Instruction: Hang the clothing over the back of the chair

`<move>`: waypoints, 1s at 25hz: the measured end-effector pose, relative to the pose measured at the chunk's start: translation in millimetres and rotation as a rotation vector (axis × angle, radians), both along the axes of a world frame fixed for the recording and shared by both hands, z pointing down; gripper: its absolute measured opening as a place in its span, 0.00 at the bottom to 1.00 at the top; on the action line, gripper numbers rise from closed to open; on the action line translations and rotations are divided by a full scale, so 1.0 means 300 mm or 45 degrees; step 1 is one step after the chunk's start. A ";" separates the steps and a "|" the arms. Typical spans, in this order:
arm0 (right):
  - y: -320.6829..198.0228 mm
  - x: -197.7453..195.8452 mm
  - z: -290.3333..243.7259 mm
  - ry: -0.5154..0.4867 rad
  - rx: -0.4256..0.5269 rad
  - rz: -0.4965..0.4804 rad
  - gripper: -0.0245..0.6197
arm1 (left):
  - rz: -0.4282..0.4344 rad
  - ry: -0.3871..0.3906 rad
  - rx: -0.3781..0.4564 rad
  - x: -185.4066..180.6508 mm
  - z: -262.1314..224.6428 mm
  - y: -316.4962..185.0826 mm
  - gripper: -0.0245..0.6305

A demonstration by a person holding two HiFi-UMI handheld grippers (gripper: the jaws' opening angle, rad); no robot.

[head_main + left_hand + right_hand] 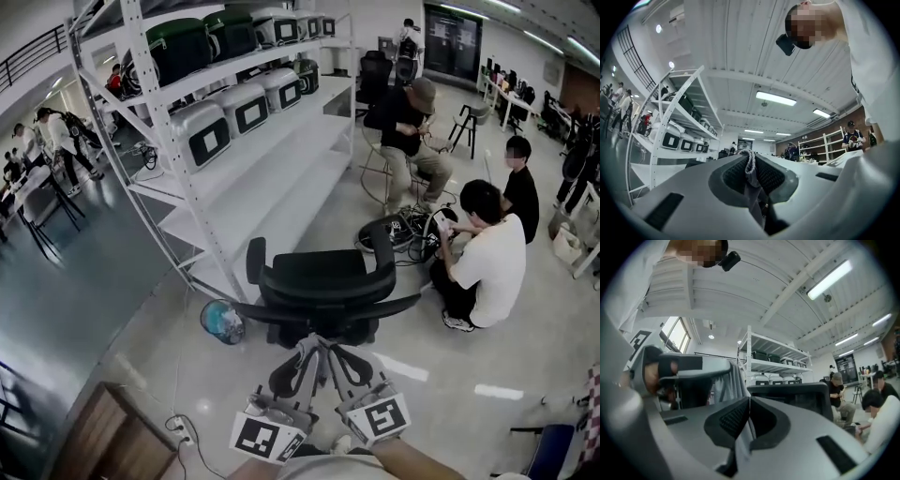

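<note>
A black office chair (319, 281) stands just ahead of me with its backrest toward me. Both grippers are held close together right behind it. My left gripper (286, 375) is shut on a fold of grey clothing (750, 169), which bunches between its pads. The right gripper (354, 367) is shut on another edge of the same grey clothing (742, 439). In the right gripper view the chair's back (797, 397) rises right in front, and grey cloth (732, 380) hangs from the left gripper's body (677, 369) at the left. In the head view the clothing is mostly hidden by the grippers.
A tall white shelving rack (244, 178) with grey cases runs along the left. Two people (487, 253) crouch on the floor to the right among cables, and another sits behind them. A small bin (222, 322) lies left of the chair. A wooden cabinet (94, 441) and a power strip (183, 431) are at bottom left.
</note>
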State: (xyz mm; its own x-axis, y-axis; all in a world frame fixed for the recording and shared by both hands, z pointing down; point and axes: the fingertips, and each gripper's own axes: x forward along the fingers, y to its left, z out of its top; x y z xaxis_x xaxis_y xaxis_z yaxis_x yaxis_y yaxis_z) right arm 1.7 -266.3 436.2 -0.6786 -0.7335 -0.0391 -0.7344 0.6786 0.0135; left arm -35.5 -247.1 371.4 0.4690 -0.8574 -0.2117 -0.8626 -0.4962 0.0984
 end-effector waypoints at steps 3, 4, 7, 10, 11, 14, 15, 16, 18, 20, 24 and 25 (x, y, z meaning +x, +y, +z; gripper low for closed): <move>-0.034 -0.005 -0.025 0.020 0.019 0.031 0.06 | 0.026 -0.016 0.074 -0.002 -0.073 -0.042 0.09; -0.042 -0.010 -0.030 0.025 0.021 0.039 0.06 | 0.031 -0.018 0.094 -0.002 -0.092 -0.059 0.09; -0.050 -0.027 -0.026 0.026 0.033 0.043 0.06 | 0.041 -0.037 0.165 -0.001 -0.157 -0.117 0.09; -0.052 -0.034 -0.029 0.030 0.035 0.054 0.06 | 0.063 -0.043 0.240 0.002 -0.248 -0.187 0.09; -0.051 -0.036 -0.034 0.033 0.037 0.057 0.06 | 0.073 -0.043 0.263 0.005 -0.282 -0.211 0.09; -0.044 -0.043 -0.039 0.047 0.034 0.063 0.06 | 0.089 -0.079 0.335 0.017 -0.385 -0.289 0.09; -0.040 -0.049 -0.038 0.054 0.032 0.061 0.06 | 0.091 -0.088 0.351 0.020 -0.415 -0.319 0.09; -0.035 -0.055 -0.038 0.060 0.031 0.057 0.06 | 0.092 -0.091 0.356 0.023 -0.440 -0.351 0.09; -0.020 -0.069 -0.043 0.069 0.034 0.049 0.06 | 0.084 -0.100 0.362 0.028 -0.487 -0.417 0.09; -0.007 -0.081 -0.051 0.073 0.038 0.040 0.06 | 0.059 -0.151 0.389 0.028 -0.532 -0.482 0.09; -0.006 -0.085 -0.042 0.082 0.025 0.046 0.06 | 0.008 -0.242 0.429 0.018 -0.615 -0.600 0.09; -0.007 -0.079 -0.038 0.083 0.022 0.054 0.06 | -0.001 -0.251 0.436 0.020 -0.633 -0.620 0.09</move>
State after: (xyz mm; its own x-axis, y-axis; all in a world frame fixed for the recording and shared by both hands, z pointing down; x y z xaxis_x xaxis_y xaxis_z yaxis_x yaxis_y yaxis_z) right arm -22.0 -268.4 424.8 -0.6484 -0.7613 -0.0088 -0.7597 0.6462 0.0735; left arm -29.5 -433.2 181.6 0.5287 -0.7531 -0.3916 -0.8488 -0.4708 -0.2406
